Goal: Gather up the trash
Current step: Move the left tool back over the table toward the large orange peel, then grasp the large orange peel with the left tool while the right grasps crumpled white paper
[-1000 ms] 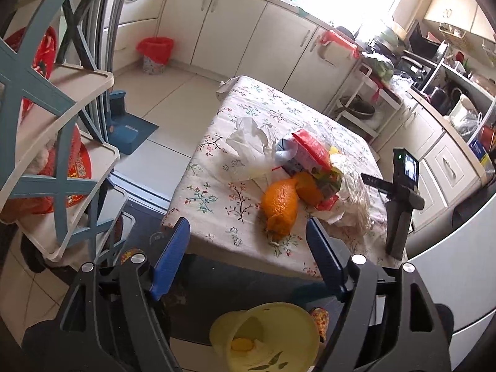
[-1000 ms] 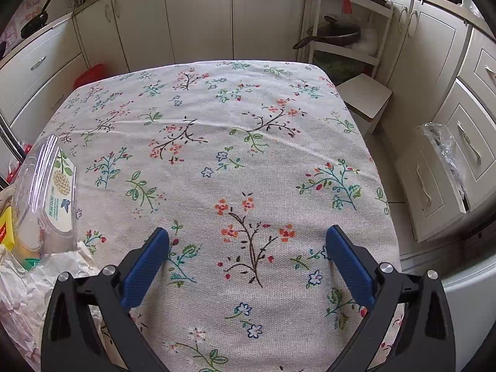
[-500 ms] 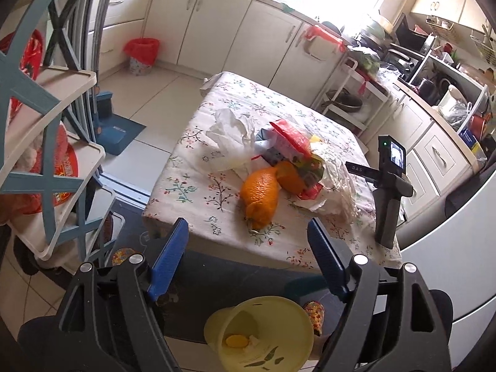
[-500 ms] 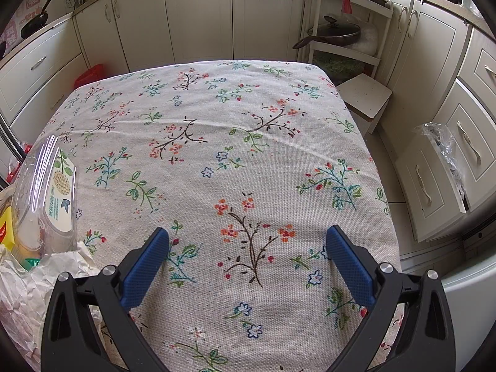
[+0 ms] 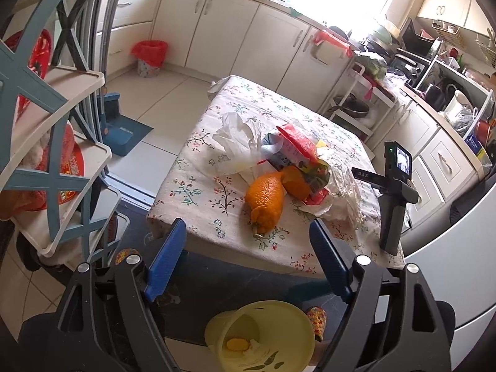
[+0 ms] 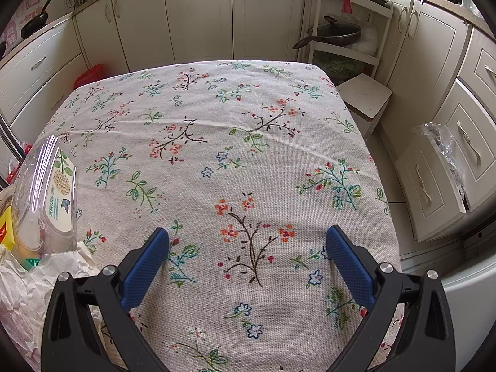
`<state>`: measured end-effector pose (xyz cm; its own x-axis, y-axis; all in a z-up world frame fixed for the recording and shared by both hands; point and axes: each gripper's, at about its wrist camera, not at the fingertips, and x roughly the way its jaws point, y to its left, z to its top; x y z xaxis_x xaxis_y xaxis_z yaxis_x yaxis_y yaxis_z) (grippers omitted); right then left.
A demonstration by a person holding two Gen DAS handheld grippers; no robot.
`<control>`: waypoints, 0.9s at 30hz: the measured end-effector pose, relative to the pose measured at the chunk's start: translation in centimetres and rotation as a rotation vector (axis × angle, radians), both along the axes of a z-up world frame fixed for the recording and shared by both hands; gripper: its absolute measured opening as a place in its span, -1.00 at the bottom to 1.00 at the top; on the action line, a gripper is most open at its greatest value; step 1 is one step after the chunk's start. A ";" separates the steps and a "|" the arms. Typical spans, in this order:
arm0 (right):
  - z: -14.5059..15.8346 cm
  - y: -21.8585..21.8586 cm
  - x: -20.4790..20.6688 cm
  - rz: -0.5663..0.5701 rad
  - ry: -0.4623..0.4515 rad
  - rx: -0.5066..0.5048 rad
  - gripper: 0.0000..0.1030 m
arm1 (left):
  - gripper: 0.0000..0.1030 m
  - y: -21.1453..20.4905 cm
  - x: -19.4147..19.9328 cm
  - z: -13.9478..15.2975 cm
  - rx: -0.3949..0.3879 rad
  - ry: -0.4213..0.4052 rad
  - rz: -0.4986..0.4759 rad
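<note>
- Left wrist view: the left gripper (image 5: 248, 241) hangs in the air off the near edge of the table (image 5: 198, 217), above the floor and tilted down toward the trash pile.
- Its blue fingers (image 5: 167, 259) stand wide apart and hold nothing; they touch nothing.
- Below it on the floor sits a yellow bin (image 5: 263, 334) with a few scraps inside.
- The trash lies on the flowered cloth near the table's front: a large orange peel (image 5: 266, 203), a second orange piece (image 5: 294, 181) just beside it, a red and white carton (image 5: 294, 148), a white plastic bag (image 5: 238, 138) and crumpled clear wrap (image 5: 341, 192).
- A dark handheld camera (image 5: 395, 192) stands at the table's right corner.
- Right wrist view: the right gripper (image 6: 248, 259) is held low over the table (image 6: 248, 117), pointing across the bare cloth.
- Its fingers (image 6: 350, 266) are spread wide, empty, not gripping anything.
- At the left edge lie a clear plastic container (image 6: 46, 198) and crumpled paper (image 6: 37, 288), just beside the left finger.
</note>
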<state>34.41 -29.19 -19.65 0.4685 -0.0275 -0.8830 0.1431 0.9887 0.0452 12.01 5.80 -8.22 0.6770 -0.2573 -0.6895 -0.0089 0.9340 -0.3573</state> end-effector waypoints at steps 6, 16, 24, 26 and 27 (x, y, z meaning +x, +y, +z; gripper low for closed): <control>0.0 0.0 0.0 0.000 0.000 0.000 0.87 | 0.57 -2.1 0.3 0.0 0.064 -0.006 0.008; 0.0 -0.1 -0.1 0.000 0.000 0.000 0.87 | 0.57 -5.7 1.7 -0.8 0.174 0.010 -0.003; 0.1 0.1 -0.3 0.026 0.021 0.006 0.87 | 0.57 -5.5 4.8 -2.4 0.249 0.066 -0.026; 0.2 -0.1 -0.5 0.042 0.031 0.017 0.87 | 0.54 -5.6 5.6 -2.6 0.250 0.067 -0.035; 0.4 -0.3 -0.9 0.038 0.026 0.031 0.87 | 0.49 -5.8 6.1 -2.8 0.256 0.068 -0.046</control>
